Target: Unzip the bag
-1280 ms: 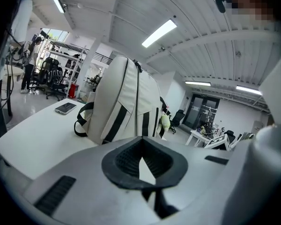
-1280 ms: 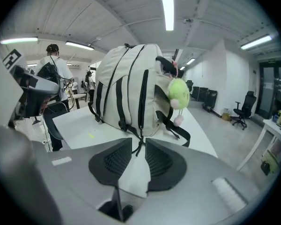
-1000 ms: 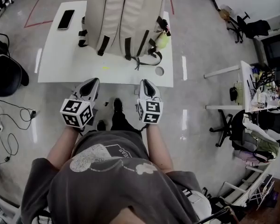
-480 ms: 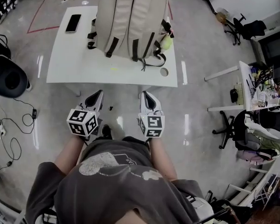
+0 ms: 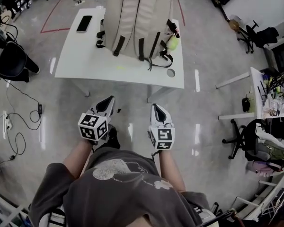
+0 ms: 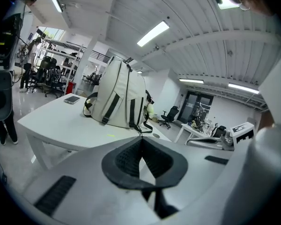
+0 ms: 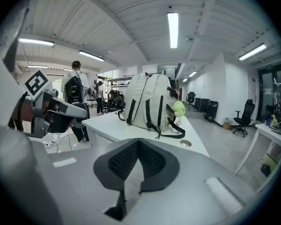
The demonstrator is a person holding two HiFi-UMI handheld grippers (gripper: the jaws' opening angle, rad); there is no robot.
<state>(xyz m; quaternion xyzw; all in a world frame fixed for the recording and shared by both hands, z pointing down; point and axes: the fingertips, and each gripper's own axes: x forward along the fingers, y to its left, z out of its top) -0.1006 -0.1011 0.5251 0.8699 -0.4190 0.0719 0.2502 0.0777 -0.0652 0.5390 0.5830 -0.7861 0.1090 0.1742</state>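
A cream-coloured bag [image 5: 138,20] is stood upright on the white counter [image 5: 85,63], toward its far right part. Its strap side is turned to the near edge. Two padded shoulder straps are seen running down it, ending in dark webbing bands [image 5: 118,45] whose loose ends are trailed on the counter. A small yellow-green charm [image 5: 173,42] is hung at its right side. The zip's state cannot be told.

1. Ceiling strip lights [image 7: 173,29] are shining brightly and evenly above the table [image 5: 85,56].
2. Glare streaks are reflecting off the floor [image 5: 213,56] beside the table.
3. Fisheye distortion is curving and darkening both gripper views' edges.
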